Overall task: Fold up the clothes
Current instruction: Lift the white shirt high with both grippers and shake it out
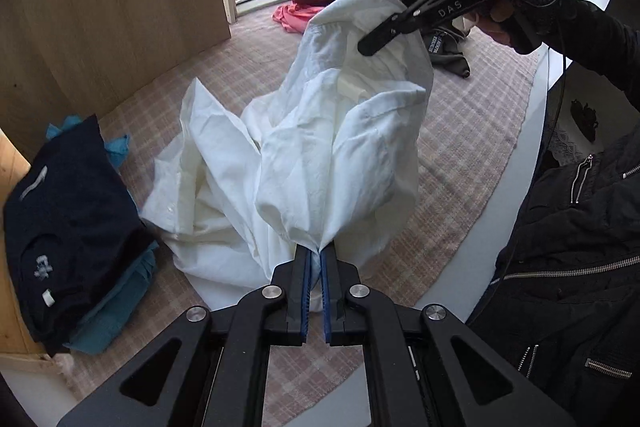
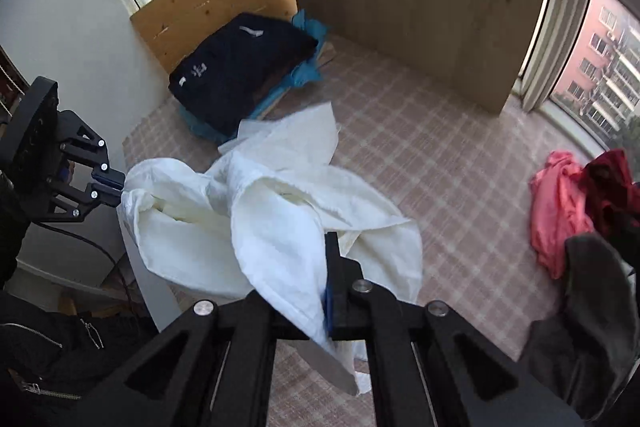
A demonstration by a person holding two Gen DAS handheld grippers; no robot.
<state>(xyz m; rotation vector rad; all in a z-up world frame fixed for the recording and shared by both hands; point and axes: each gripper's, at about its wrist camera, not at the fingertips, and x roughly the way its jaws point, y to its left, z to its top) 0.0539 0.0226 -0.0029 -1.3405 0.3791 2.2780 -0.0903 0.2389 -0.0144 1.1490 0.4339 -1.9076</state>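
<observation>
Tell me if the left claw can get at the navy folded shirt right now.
Probably not: the left claw is shut on the white shirt. The navy folded shirt lies uncovered beside it, so letting go would free the way.

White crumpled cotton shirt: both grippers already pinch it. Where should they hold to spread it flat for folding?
The white crumpled cotton shirt hangs bunched between the left gripper and right gripper. Probably regrip at the two shoulder seams, coming from above, since the collar lies folded near the right jaws.

Left gripper (image 1: 316, 259) jaws clamped; right gripper (image 2: 326, 267) apparently clamped too, raised.
</observation>
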